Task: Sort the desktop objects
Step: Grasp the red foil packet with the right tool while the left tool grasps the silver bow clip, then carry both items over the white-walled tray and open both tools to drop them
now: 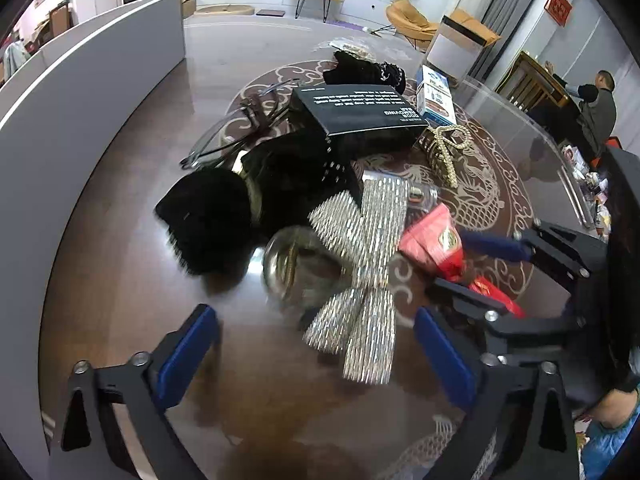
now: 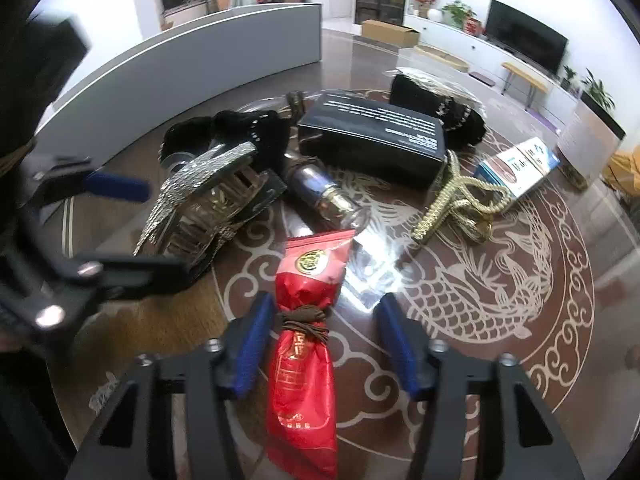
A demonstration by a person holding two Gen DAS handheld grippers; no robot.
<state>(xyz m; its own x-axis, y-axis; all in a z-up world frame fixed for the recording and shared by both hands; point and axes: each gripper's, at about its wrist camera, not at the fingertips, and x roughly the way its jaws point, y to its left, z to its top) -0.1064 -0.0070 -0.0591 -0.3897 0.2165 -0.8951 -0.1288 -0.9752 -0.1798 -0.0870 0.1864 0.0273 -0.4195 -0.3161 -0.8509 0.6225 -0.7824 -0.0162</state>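
Note:
A silver rhinestone bow clip lies on the brown table, just ahead of my open left gripper; it also shows in the right wrist view. A red snack packet tied with brown cord lies between the open fingers of my right gripper, untouched by the right pad; the left pad is close to its cord. The packet and right gripper also show in the left wrist view. The left gripper shows in the right wrist view, open around the bow.
A black box, a black fur clip, glasses, a gold hair claw, a small glass bottle, a blue-white box and a black beaded piece crowd the table's middle. A grey curved partition borders the left.

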